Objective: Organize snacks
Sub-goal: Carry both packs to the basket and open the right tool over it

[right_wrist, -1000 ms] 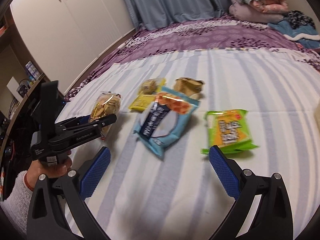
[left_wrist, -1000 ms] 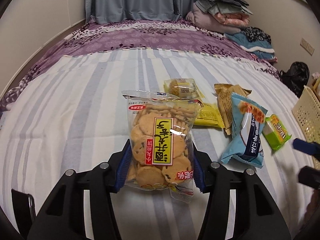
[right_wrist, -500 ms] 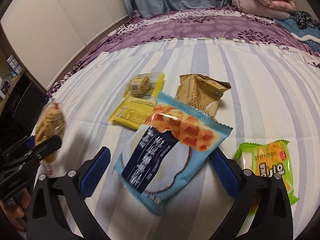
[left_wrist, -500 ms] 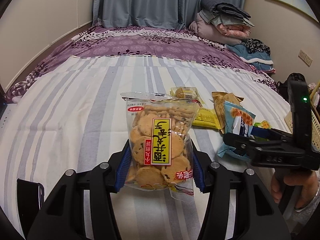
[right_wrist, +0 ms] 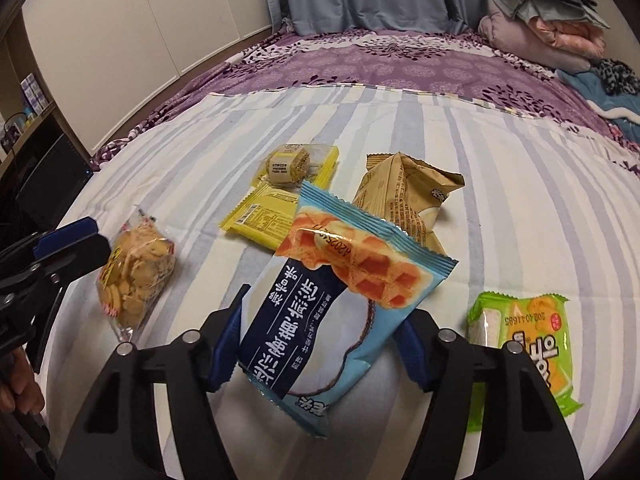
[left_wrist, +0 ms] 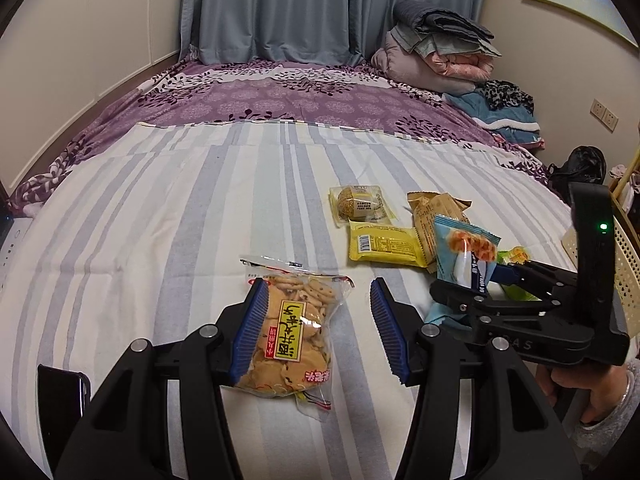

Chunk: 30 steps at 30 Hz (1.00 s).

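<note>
My left gripper [left_wrist: 320,328] is open. The clear bag of small cookies [left_wrist: 290,334] lies on the striped sheet between its fingers, leaning on the left pad, and also shows in the right wrist view [right_wrist: 134,268]. My right gripper [right_wrist: 316,344] is shut on the light blue snack bag [right_wrist: 340,300] and holds it tilted above the bed; that gripper and bag also show in the left wrist view [left_wrist: 464,256]. A green packet [right_wrist: 524,340], a tan bag [right_wrist: 404,196], a yellow bar [right_wrist: 260,216] and a wrapped round cake [right_wrist: 292,164] lie on the sheet.
The bed's striped sheet [left_wrist: 160,216] stretches back to a purple floral cover [left_wrist: 280,92] and folded blankets [left_wrist: 436,52]. A cream perforated basket [left_wrist: 624,256] stands at the right edge. A black bag [left_wrist: 580,164] sits beyond the bed. Dark shelving [right_wrist: 32,152] is on the left.
My left gripper opened and let go of the cookie bag, which now rests on the sheet. My right gripper closed on the light blue bag and raised it.
</note>
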Tool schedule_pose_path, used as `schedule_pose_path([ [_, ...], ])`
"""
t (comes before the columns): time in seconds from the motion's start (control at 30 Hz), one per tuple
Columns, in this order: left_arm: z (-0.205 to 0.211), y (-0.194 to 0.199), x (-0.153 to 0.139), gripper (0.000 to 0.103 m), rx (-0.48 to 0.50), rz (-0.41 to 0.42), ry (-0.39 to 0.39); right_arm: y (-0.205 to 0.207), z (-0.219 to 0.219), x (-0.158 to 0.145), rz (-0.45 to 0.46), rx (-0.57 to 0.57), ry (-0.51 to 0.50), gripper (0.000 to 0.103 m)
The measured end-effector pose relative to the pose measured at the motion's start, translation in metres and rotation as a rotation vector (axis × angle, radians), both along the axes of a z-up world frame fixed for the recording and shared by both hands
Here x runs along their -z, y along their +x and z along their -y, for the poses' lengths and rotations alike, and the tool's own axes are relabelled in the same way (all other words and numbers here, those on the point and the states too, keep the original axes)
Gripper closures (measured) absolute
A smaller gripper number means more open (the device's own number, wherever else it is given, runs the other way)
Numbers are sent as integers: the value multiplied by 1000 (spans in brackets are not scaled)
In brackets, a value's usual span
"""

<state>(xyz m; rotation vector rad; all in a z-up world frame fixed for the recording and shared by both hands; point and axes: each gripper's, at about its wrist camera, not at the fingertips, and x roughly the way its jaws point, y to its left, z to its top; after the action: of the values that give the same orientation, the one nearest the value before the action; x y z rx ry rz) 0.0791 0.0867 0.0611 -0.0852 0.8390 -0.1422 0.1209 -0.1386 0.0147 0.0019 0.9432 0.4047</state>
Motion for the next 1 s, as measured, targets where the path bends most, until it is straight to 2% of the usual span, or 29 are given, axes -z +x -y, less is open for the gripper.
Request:
schedule_pose_path([
  [0.27, 2, -2, 23, 46, -20, -63, 26, -20, 16, -18, 19, 6, 70, 39],
  [0.33, 3, -3, 26, 35, -22, -61, 42, -23, 19, -21, 24, 7, 79, 39],
  [0.5, 0, -2, 32, 34, -36, -78, 55, -31, 24, -28, 34, 7, 100, 39],
  [0.77, -13, 5, 59, 33, -57, -138, 62, -39, 23, -33, 42, -6, 114, 39],
  [0.8, -13, 5, 59, 35, -56, -137, 66, -40, 23, -34, 44, -7, 117, 39],
  [0.9, -11, 7, 55, 47, -51, -130, 67, -43, 27, -38, 54, -9, 126, 39],
  [1.0, -9, 4, 50, 50, -55, -120, 63, -48, 33, -47, 73, -6, 139, 39],
])
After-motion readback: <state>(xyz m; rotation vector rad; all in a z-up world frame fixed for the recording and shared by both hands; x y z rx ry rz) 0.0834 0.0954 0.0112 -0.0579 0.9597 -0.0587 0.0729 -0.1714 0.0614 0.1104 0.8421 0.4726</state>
